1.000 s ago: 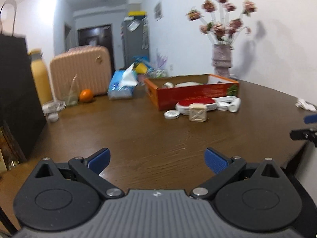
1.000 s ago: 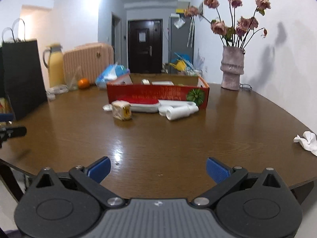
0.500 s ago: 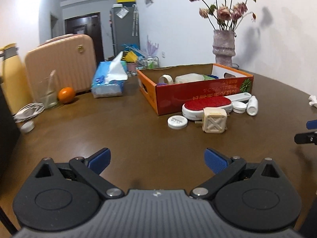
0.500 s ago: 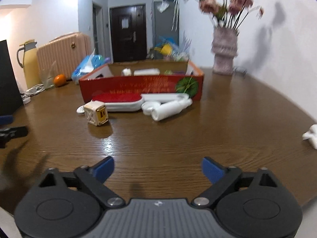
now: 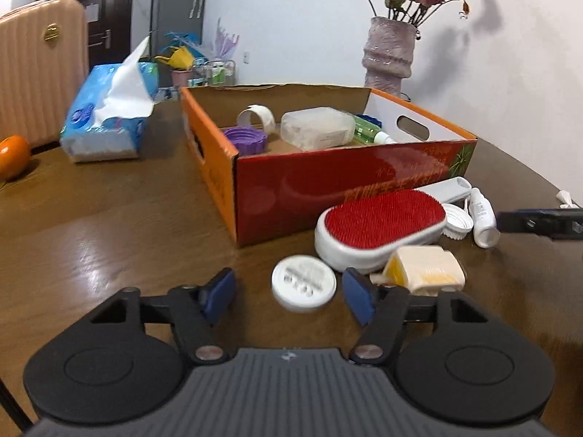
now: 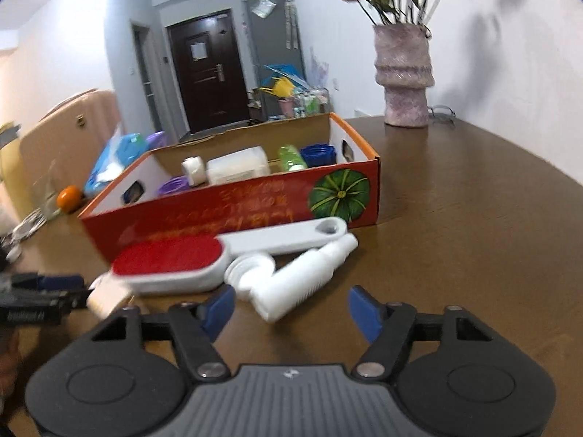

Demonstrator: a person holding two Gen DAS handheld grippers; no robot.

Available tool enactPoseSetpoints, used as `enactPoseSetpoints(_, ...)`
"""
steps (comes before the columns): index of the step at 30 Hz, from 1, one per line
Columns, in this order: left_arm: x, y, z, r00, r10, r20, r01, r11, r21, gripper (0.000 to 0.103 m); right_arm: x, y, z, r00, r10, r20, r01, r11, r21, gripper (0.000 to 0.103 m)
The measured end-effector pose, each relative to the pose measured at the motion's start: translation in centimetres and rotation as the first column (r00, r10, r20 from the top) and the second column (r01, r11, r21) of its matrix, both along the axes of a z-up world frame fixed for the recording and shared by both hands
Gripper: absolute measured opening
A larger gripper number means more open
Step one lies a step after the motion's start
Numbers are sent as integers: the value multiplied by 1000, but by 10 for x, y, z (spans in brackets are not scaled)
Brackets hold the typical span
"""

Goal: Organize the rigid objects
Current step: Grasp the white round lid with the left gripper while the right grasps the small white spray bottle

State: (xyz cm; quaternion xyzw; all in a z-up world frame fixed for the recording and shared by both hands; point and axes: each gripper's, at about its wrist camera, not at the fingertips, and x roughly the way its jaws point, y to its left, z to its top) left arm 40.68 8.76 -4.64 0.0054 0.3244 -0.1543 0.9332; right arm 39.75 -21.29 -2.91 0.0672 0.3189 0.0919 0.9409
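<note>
Setting: a lived-in home. A vase of dried flowers (image 5: 389, 56) and a tissue pack (image 5: 109, 116) are seen on the wooden worktop (image 5: 109, 218) ahead of the tool; a suitcase (image 5: 40, 65) and entrance door (image 6: 209, 73) are seen beyond.

One red cardboard box (image 5: 349, 182) is sitting on one brown table (image 5: 109, 225). Inside it are lying one purple ridged lid (image 5: 245, 140), one roll of white tape (image 5: 255, 115), one clear plastic tub (image 5: 316, 128), one green bottle (image 5: 368, 132) and one blue lid (image 6: 317, 154). Outside the box five loose things are lying: one red-faced lint brush (image 5: 379, 226), one flat white cap (image 5: 303, 282), one cream cube (image 5: 422, 270), one ridged white cap (image 5: 456, 220) and one white spray bottle (image 5: 482, 219) (counts inside the box are covering only what is showing). One vase (image 5: 388, 57), one tissue pack (image 5: 109, 123) and one orange (image 5: 13, 157) are standing by.
</note>
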Motion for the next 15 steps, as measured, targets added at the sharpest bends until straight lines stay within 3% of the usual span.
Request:
enactPoseSetpoints(5,6,-5,-1,998,-55,15,54,998,7,42,27,0,-8,999,-38,-26,38,999,1,57)
enactPoseSetpoints(9,2,-5,0,998,-63,16,63,998,11,41,29,-4,-13,998,-52,-40,52,999,10,52)
enactPoseSetpoints(15,-3,-5,1,998,-53,20,52,998,20,40,19,-10,-12,997,-76,-35,73,996,-58,36)
